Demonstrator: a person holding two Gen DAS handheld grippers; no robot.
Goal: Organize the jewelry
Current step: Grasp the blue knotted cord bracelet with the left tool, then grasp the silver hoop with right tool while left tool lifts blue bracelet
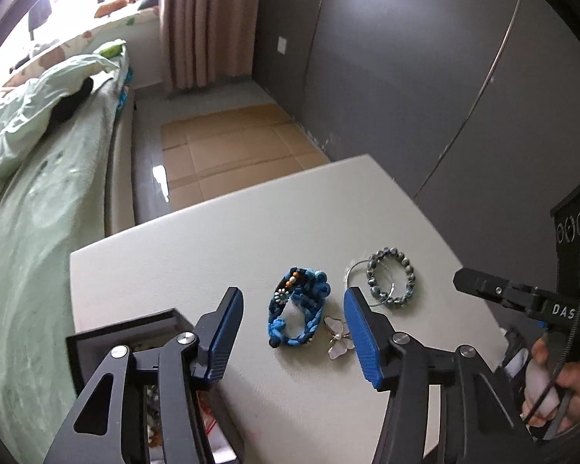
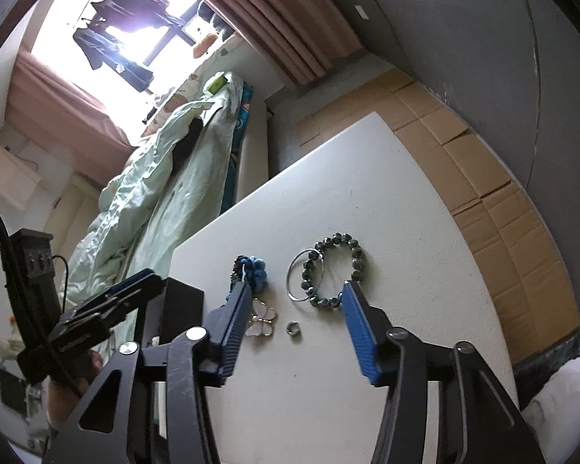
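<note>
On the white tabletop [image 1: 197,255] we see the jewelry spread out: a blue braided cord bracelet [image 1: 297,307], a pale pink butterfly brooch [image 1: 338,338] touching it, a dark green beaded bracelet [image 2: 334,270] overlapping a thin silver hoop [image 2: 304,276], and a small silver ring [image 2: 293,328]. Above them we hold our left gripper [image 1: 292,334] and right gripper [image 2: 295,334], jaws apart, gripping nothing. A black box [image 1: 127,332] sits at the table's left edge.

On the white table [image 2: 386,201], a small ring [image 2: 292,329] lies between the right tool's [image 2: 295,328] parted fingers, untouched.
</note>
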